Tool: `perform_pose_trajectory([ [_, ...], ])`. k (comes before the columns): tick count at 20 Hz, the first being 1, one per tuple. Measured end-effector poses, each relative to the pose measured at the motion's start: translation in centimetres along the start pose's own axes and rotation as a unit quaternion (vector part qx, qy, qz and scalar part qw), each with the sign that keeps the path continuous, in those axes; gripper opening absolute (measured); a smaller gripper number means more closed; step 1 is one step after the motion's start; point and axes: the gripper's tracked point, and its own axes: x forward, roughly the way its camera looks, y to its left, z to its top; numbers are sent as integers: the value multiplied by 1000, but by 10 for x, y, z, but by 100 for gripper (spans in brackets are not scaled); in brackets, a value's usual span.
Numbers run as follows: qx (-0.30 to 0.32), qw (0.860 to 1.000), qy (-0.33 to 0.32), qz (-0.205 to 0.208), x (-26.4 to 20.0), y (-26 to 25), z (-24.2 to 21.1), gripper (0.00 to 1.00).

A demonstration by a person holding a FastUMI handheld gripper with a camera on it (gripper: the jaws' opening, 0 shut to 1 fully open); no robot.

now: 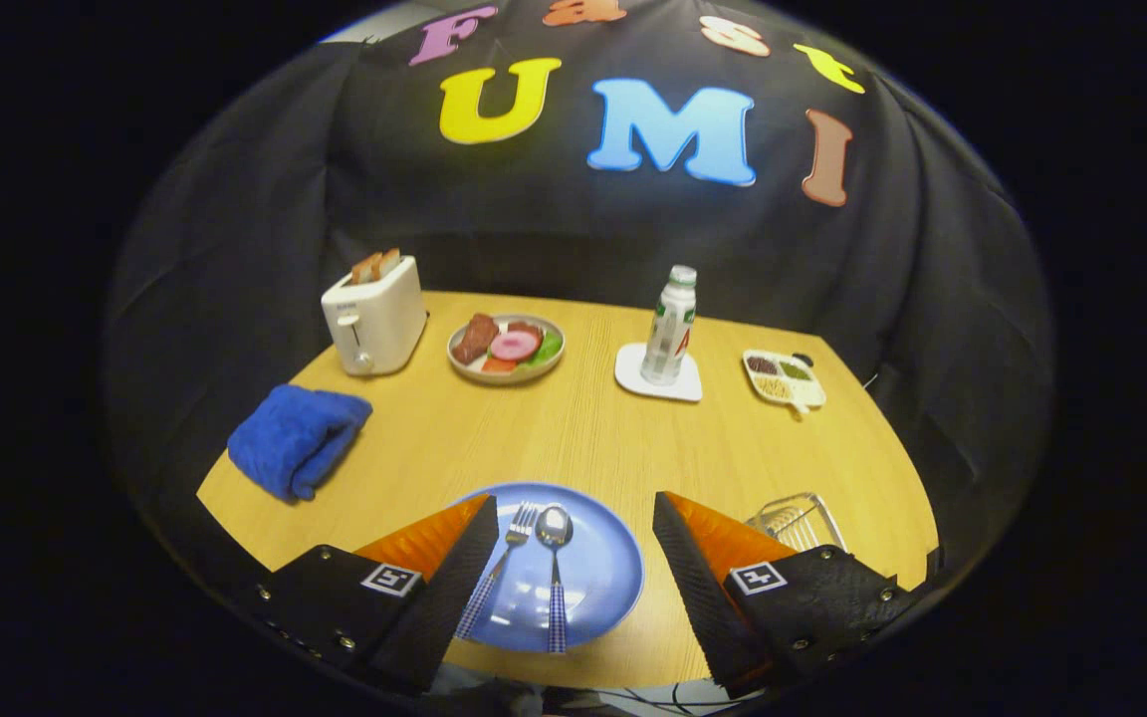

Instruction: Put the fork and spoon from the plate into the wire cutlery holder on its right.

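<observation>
So nothing's moved yet: fork (504, 571) and spoon (554, 568) are lying side by side on the blue plate (608, 578), wire cutlery holder (801, 520) sitting empty just right; gripper (573, 533) is hovering spread wide, grasping nothing, both pickups pending

I see 1 table (583, 438) with a light wood-grain top and a rounded outline. Black cloth (235, 249) forms the booth wall and encloses the table at the back and on both sides. The cloth hangs in loose folds and meets the table along its far edge. Lighting is even across the tabletop, and I note no hard shadows on it. A pale strip of surface (374, 22) shows above the cloth's upper edge.
</observation>
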Motion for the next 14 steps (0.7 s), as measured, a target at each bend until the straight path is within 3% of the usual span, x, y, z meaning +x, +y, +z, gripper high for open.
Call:
perform_pose_trajectory([
  [8, -29, 982, 185, 8, 29, 2, -79, 97],
  [12, -53, 967, 248, 13, 30, 3, -100, 84],
  [14, -53, 962, 267, 15, 32, 3, -106, 84],
])
